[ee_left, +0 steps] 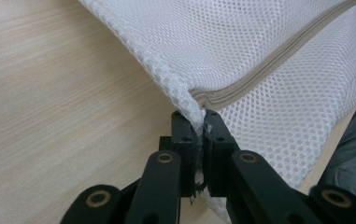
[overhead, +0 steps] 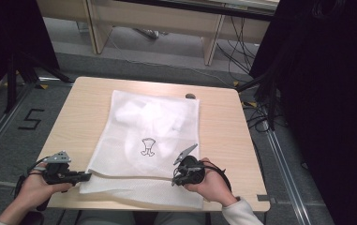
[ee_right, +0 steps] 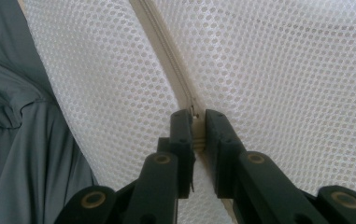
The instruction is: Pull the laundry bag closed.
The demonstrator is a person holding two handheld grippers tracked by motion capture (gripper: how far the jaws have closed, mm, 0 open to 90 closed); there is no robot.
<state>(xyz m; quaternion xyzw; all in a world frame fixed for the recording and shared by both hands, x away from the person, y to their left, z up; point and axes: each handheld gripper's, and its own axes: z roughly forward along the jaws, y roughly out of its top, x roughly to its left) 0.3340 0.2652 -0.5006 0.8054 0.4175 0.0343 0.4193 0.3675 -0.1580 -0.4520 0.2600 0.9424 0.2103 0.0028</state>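
A white mesh laundry bag [overhead: 148,140] with a small black emblem lies flat on the wooden table [overhead: 223,126], its beige zipper [ee_left: 269,65] running along the near edge. My left gripper [overhead: 85,176] is shut on the bag's near left corner, and the left gripper view shows mesh pinched between the jaws [ee_left: 199,122] at the zipper's end. My right gripper [overhead: 176,178] sits over the near right part of the bag. Its jaws are shut on the zipper [ee_right: 166,51], at the slider [ee_right: 195,122].
The table's near edge lies just under both hands. Grey clothing on the person's lap [ee_right: 21,140] shows beyond the bag's edge. Black stands and cables [overhead: 256,108] crowd the floor right of the table. A small dark object [overhead: 190,96] lies at the far edge.
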